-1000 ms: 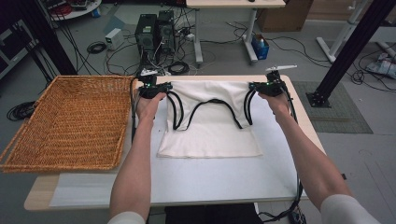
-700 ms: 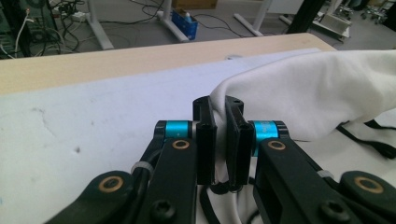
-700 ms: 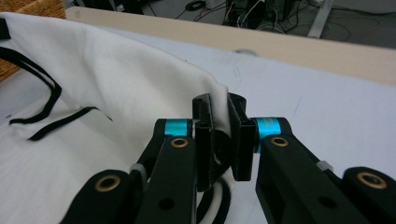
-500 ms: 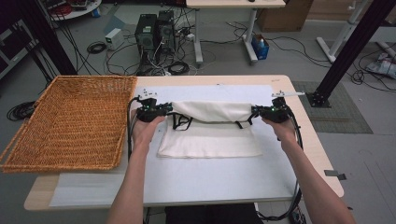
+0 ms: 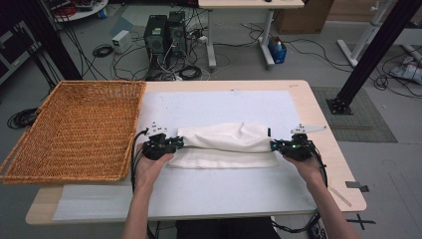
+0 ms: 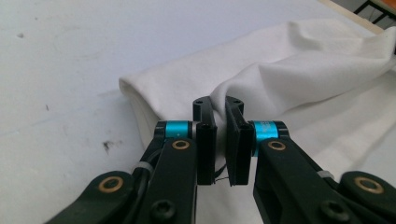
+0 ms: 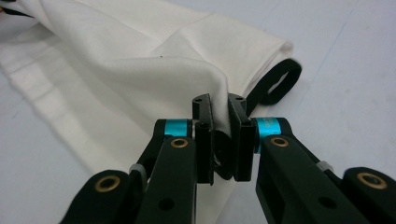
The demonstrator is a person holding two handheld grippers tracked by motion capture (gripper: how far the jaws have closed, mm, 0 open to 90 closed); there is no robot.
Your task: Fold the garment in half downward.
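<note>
now the white garment (image 5: 226, 144) has been folded over on itself: a second ago it lay spread flat in the middle of the desk (image 5: 298, 199), with its black-trimmed straps toward the far edge, and each far corner was being taken up. since then the far edge has been carried toward the near edge, so that a rolled top layer is seen lying across the lower layer, which shows as a narrow strip along the near side of the fold. the garment is now found a little nearer the person than the desk's middle, well apart from the wicker basket (image 5: 74, 129) that overhangs the left edge.

the left hand-held gripper (image 5: 175, 143) is pressed together on the cloth at the left end of the fold; in the left gripper view a pinch of white fabric is seen caught between the jaws of that gripper (image 6: 219, 112). the right hand-held gripper (image 5: 273, 145) is likewise clamped on the right end, and in the right gripper view the cloth is gripped by it (image 7: 219, 109), with a black strap loop (image 7: 275, 84) lying just beyond on the white sheet.

it may be judged that the first fold is nearly laid: the carried edge has not yet been brought fully onto the near hem, and both pinches have not yet been let go. the top layer is rumpled, so some smoothing may be needed.
</note>
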